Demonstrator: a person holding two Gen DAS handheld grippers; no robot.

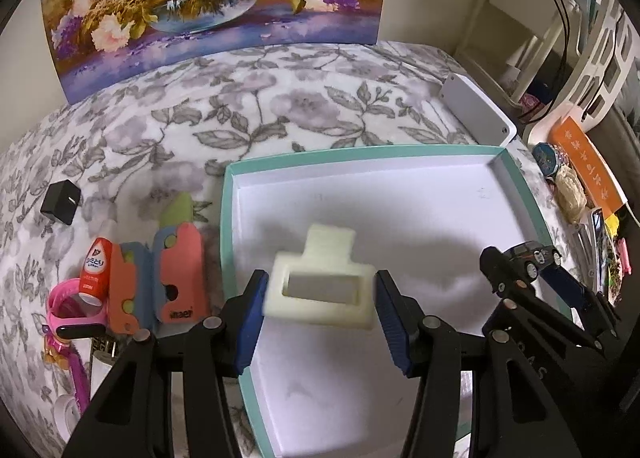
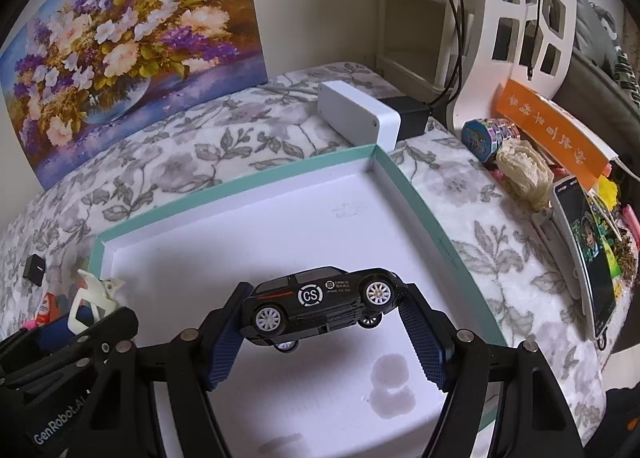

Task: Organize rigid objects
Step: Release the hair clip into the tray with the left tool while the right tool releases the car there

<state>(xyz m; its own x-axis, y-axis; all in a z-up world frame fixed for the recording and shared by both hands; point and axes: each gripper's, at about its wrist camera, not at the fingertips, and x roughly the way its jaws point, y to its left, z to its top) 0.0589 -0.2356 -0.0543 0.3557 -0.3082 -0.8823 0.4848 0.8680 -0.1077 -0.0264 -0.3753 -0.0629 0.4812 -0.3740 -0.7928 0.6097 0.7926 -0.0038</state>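
Note:
My left gripper (image 1: 320,302) is shut on a cream plastic frame piece (image 1: 320,290) and holds it above the white floor of a teal-rimmed box lid (image 1: 228,218). My right gripper (image 2: 320,310) is shut on a black toy car (image 2: 320,304), held on its side over the same lid (image 2: 240,182). In the left wrist view the right gripper and the car (image 1: 532,256) show at the lid's right edge. In the right wrist view the cream piece (image 2: 90,298) shows at the lower left.
Left of the lid lie an orange-and-blue foam toy (image 1: 176,278), a small red bottle (image 1: 94,270), a pink watch (image 1: 72,306) and a black cube (image 1: 60,202). A white box (image 1: 476,114) stands behind the lid. Clutter and a phone (image 2: 588,258) line the right edge.

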